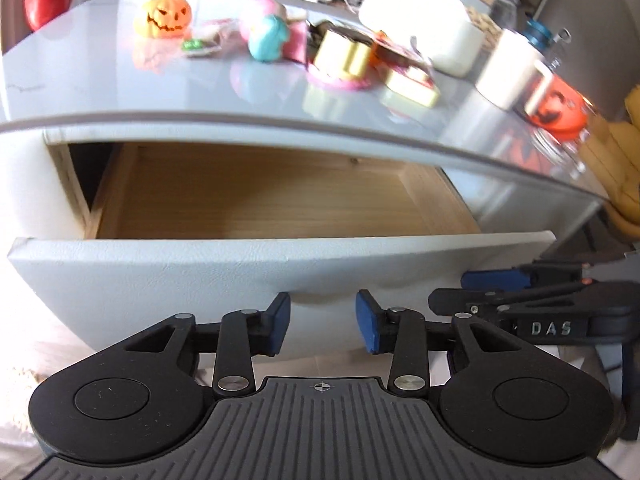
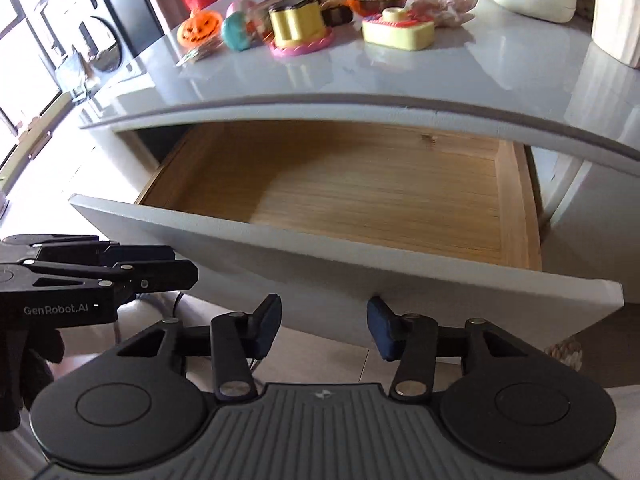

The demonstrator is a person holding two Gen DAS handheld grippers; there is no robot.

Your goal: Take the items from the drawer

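The drawer [image 2: 340, 196] stands pulled out under the front edge of the grey worktop [image 2: 400, 76], its wooden floor bare. On the worktop lie toys: an orange pumpkin [image 1: 164, 14] near the left, a yellow cup [image 2: 296, 20] mid-top. The left gripper [image 1: 323, 322] and right gripper [image 2: 323, 326] hang before the drawer's grey front, jaws apart, holding nothing.

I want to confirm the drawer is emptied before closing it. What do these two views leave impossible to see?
- Wooden drawer, near strip of its floor: hidden behind the grey drawer front in both wrist views.
- Drawer's back end: under the glossy grey tabletop, shadowed, in both views.
- Small green packet beside the orange pumpkin toy: left wrist view, too blurred to identify.
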